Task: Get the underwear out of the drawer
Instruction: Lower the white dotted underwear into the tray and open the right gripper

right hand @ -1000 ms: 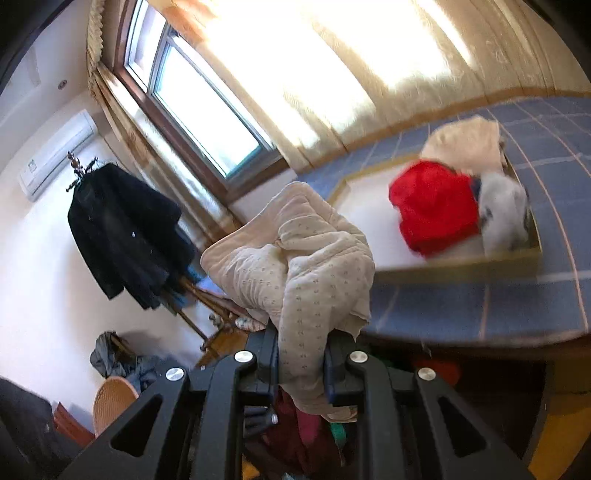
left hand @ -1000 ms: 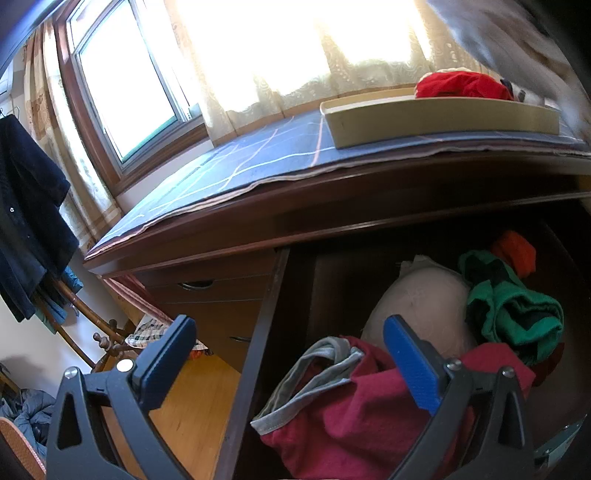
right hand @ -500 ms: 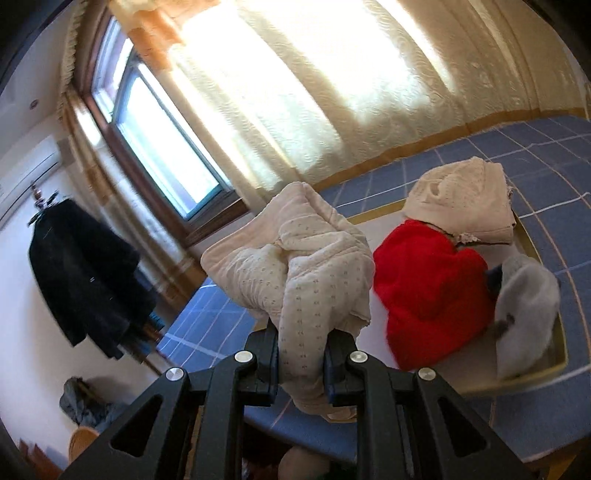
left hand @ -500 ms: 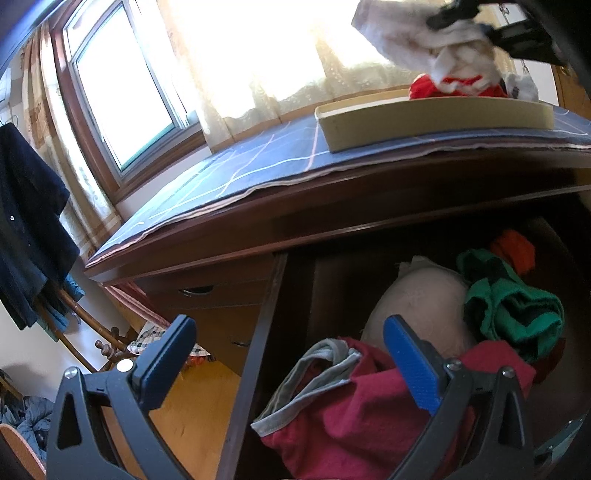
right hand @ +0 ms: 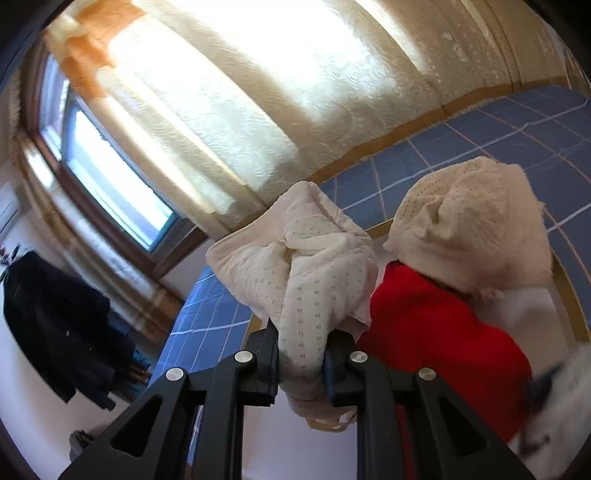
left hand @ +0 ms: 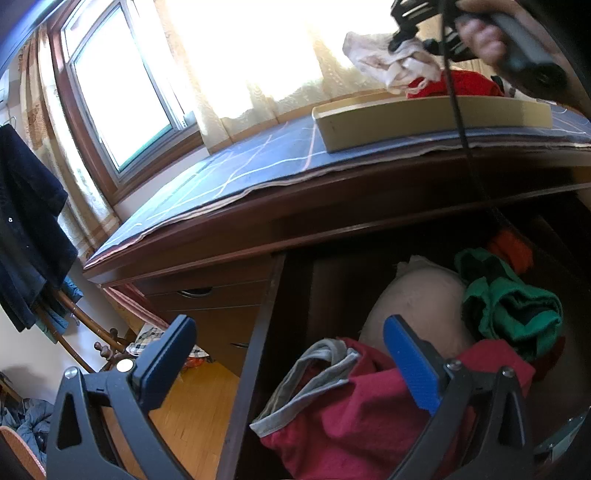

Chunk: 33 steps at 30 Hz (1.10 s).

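At far left a dark jacket (left hand: 26,236) hangs on a wooden stand beside the window (left hand: 122,88). The left gripper (left hand: 291,354) is held above the front corner of the open drawer (left hand: 255,350), its blue-padded fingers (left hand: 410,362) spread wide with nothing between them. Inside the drawer, beneath and beyond these fingers, lie a dark red garment with a grey waistband (left hand: 369,413), a pale beige rounded piece (left hand: 417,299), a green garment (left hand: 513,306) and, at the back, an orange one (left hand: 511,247). Above the drawer the counter (left hand: 332,218) carries a blue checked cloth (left hand: 236,170), on which a shallow beige tray (left hand: 424,118) stands. The right gripper (right hand: 301,358) is raised over the left end of this tray, its fingers (right hand: 267,354) closed tightly on the cream dotted underwear (right hand: 306,273), which bunches up above them and hangs a little below; in the left wrist view the same piece appears in the air at upper right, above the tray, with a hand (left hand: 480,29) on the gripper's handle. Within the tray, to the right of the held piece, lie a red garment (right hand: 443,347) and, partly on top of it, a cream perforated garment (right hand: 472,221); a whitish item at the far right edge is too blurred to identify.
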Available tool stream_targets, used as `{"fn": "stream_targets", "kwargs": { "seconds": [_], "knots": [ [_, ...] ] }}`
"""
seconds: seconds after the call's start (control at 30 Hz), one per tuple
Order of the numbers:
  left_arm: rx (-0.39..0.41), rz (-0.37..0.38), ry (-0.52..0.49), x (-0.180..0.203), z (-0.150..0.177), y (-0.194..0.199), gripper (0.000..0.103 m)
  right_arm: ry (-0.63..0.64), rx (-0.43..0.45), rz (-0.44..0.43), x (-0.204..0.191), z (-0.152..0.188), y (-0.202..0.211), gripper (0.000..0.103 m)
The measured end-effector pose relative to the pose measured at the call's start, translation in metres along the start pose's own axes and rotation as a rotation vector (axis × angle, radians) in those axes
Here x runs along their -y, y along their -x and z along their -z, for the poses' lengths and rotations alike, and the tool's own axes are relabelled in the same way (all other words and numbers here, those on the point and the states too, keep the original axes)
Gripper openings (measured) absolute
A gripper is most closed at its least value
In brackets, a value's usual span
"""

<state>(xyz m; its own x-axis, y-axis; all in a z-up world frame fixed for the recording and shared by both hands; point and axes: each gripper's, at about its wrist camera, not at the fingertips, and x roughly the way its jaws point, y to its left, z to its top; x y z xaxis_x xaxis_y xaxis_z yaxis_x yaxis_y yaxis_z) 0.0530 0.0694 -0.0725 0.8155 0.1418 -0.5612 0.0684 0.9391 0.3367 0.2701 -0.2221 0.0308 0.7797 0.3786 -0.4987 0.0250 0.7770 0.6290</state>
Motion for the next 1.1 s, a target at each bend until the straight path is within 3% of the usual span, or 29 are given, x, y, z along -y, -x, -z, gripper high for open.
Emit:
{"fn": "stream_targets", "kwargs": {
  "seconds": [0.13, 0.47, 0.63, 0.7, 0.83, 1.1],
  "knots": [
    [0.001, 0.006, 0.002, 0.000, 0.000, 0.000, 0.103, -0.065, -0.059, 0.058, 0.009, -0.014, -0.030, 0.020],
    [0.005, 0.017, 0.005, -0.001, 0.002, 0.000, 0.103, -0.121, -0.076, 0.129, 0.026, -0.029, -0.064, 0.020],
    [0.008, 0.013, 0.007, -0.002, 0.002, 0.001, 0.103, -0.136, -0.093, 0.119, 0.029, -0.029, -0.063, 0.031],
    [0.010, 0.012, 0.008, -0.001, 0.002, 0.002, 0.103, -0.143, -0.103, 0.097, 0.028, -0.028, -0.060, 0.042],
    [0.010, 0.009, 0.011, -0.002, 0.002, 0.002, 0.103, -0.149, -0.033, 0.030, 0.026, -0.023, -0.035, 0.055],
    [0.009, -0.009, 0.012, -0.002, 0.001, 0.003, 0.103, -0.016, 0.058, -0.004, 0.005, 0.014, 0.020, 0.057]
  ]
}}
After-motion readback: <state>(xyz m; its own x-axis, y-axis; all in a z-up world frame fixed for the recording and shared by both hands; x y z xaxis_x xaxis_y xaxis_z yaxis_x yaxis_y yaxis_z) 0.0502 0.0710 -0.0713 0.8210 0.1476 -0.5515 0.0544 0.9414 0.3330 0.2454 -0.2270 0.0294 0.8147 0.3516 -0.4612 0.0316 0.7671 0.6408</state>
